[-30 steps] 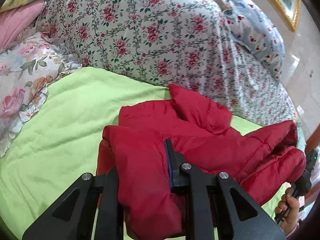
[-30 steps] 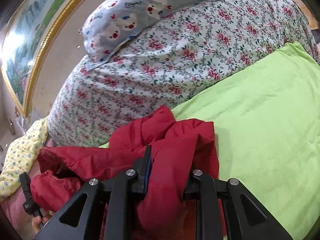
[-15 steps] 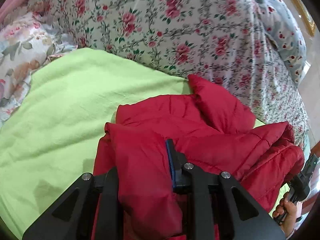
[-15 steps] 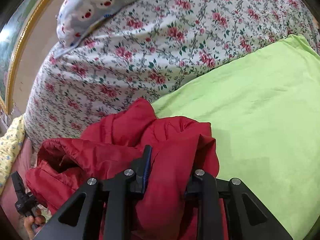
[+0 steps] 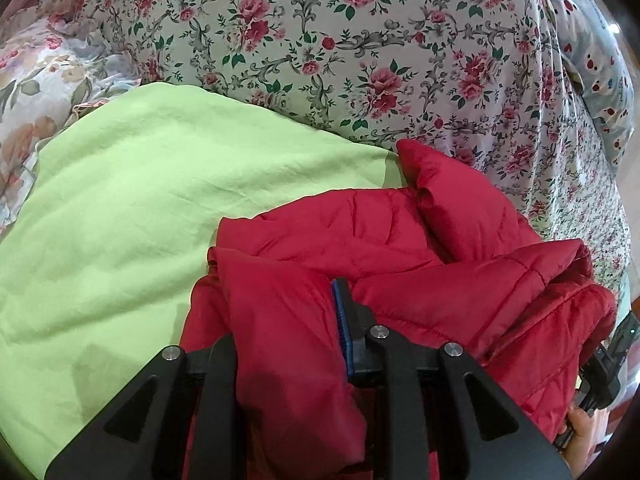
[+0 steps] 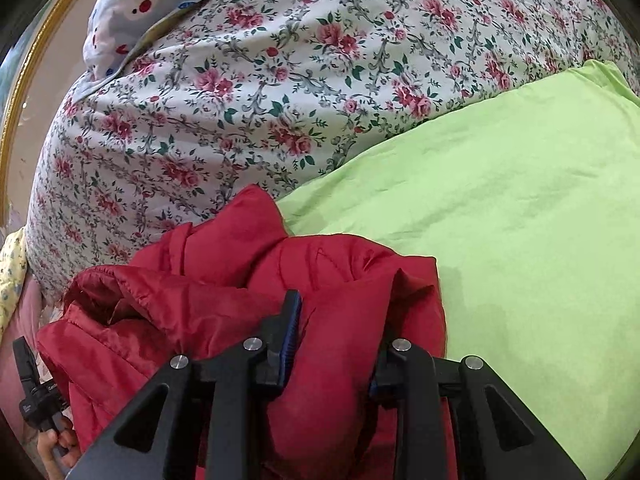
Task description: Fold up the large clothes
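**Lowered onto the green sheet, grips easing**

Brought down and forward since a second ago — red jacket [image 5: 360, 240] now sits closer to the green sheet [image 5: 120, 200], with the floral quilt [image 5: 360, 60] looming larger behind the sheet. Pinched at two spots along its near edge: left gripper [image 5: 288, 320] holds a thick fold of padding, right gripper [image 6: 340, 320] another fold. Both sets of jaws narrow around the fabric, though just been opening a little, cloth bulging between the pads.

Held at two points, judging by the layout, to keep the folded half even while laying it on the sheet — far collar end already resting against the quilt's foot. Likely close to letting go.

No brand or label legible on the jacket. Small white lettering on the other gripper's handle at the right view's lower-left edge, too tiny to read.
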`<state>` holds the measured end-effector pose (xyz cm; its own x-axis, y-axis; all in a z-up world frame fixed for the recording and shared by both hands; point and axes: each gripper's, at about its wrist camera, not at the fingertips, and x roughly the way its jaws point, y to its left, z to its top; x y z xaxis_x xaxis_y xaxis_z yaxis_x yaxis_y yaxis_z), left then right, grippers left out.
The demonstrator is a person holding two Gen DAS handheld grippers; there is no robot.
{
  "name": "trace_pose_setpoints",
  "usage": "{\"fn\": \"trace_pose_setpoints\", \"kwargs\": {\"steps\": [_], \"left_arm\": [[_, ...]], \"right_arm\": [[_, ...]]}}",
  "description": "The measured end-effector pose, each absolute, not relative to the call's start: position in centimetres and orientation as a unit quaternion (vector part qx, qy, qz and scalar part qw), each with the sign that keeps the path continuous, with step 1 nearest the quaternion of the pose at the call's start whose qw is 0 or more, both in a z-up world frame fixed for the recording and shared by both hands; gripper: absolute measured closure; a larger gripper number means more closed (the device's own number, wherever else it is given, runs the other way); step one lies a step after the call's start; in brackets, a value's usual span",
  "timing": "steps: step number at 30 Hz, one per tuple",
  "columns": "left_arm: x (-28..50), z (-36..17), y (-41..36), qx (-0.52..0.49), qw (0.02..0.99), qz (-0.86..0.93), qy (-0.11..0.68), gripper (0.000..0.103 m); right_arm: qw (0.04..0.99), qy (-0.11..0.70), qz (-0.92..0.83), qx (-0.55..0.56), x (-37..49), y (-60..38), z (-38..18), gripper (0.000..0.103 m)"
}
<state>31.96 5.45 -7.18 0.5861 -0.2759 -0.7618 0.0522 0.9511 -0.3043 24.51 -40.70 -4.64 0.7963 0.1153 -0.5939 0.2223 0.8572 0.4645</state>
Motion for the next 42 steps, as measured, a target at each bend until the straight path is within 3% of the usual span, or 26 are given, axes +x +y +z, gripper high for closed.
{"fn": "trace_pose_setpoints", "kwargs": {"steps": [5, 8, 11, 13, 19, 26, 28, 31, 33, 37, 42], "left_arm": [[31.0, -5.4, 6.7, -0.141, 0.881, -0.112, 0.438, 0.078], [29.6, -3.6, 7.4, -0.142, 0.887, -0.121, 0.423, 0.071], [27.0, -1.1, 7.6, -0.122, 0.904, -0.116, 0.393, 0.056], [25.5, 0.2, 7.6, -0.105, 0.917, -0.102, 0.371, 0.038], [21.8, 1.2, 5.5, -0.073, 0.918, -0.162, 0.354, 0.038], [22.9, -5.0, -0.7, 0.026, 0.901, -0.148, 0.407, 0.038], [23.9, -6.4, -1.5, 0.047, 0.905, -0.125, 0.403, 0.034], [25.4, -7.0, -2.0, 0.051, 0.907, -0.108, 0.405, 0.032], [26.2, -7.0, -2.2, 0.048, 0.907, -0.101, 0.407, 0.032], [27.5, -7.2, -2.3, 0.045, 0.906, -0.095, 0.411, 0.032], [27.8, -7.1, -2.6, 0.049, 0.903, -0.093, 0.416, 0.032]], "right_arm": [[0.907, 0.312, -0.032, 0.279, 24.9, -41.1, -5.1, 0.077], [0.907, 0.31, -0.036, 0.281, 25.1, -41.1, -5.2, 0.077], [0.909, 0.311, -0.042, 0.273, 25.2, -40.8, -5.0, 0.077], [0.91, 0.312, -0.047, 0.271, 25.3, -40.8, -5.0, 0.077], [0.909, 0.312, -0.062, 0.27, 25.7, -41.0, -5.0, 0.077], [0.909, 0.313, -0.067, 0.267, 25.8, -40.9, -4.7, 0.076], [0.909, 0.311, -0.062, 0.271, 25.3, -40.9, -4.2, 0.072], [0.909, 0.298, -0.06, 0.286, 23.3, -41.0, -2.6, 0.057], [0.918, 0.273, -0.07, 0.278, 21.1, -40.9, -1.1, 0.035], [0.942, 0.235, -0.038, 0.234, 17.2, -38.7, 1.6, 0.033], [0.936, 0.33, 0.048, 0.116, 19.5, -32.8, 0.1, 0.032]]}}
